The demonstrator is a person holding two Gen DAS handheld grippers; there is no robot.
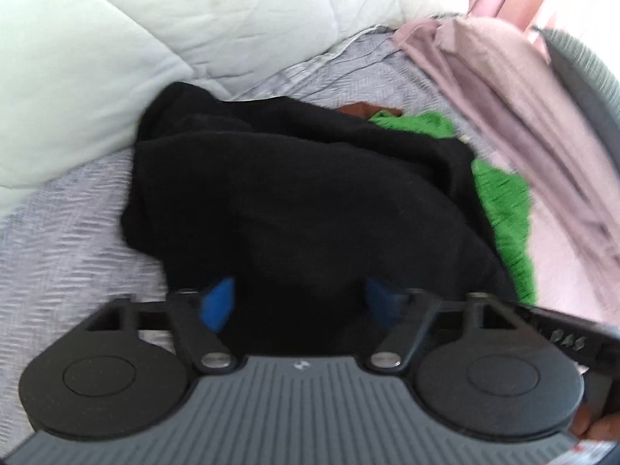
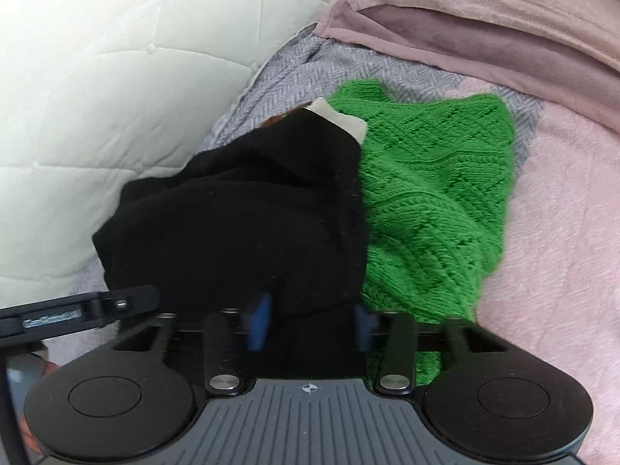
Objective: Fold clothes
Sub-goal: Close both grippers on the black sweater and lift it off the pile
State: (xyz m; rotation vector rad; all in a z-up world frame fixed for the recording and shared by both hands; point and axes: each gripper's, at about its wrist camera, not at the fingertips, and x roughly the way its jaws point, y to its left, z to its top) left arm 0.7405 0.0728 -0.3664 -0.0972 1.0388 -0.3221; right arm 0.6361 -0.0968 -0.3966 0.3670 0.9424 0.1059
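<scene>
Black garment (image 1: pixel 294 193) lies between both grippers' spread fingers, overlapping green knit (image 2: pixel 430 201).

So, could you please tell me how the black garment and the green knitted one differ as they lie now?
The black garment is plain and smooth-looking, while the green knit shows a textured cable pattern. The black one lies bunched on top, overlapping the green one's left edge in the right wrist view; the green one lies flatter beneath. The black garment sits between the jaws of both grippers; the green one only beside them. Both rest on the bed covers.
</scene>
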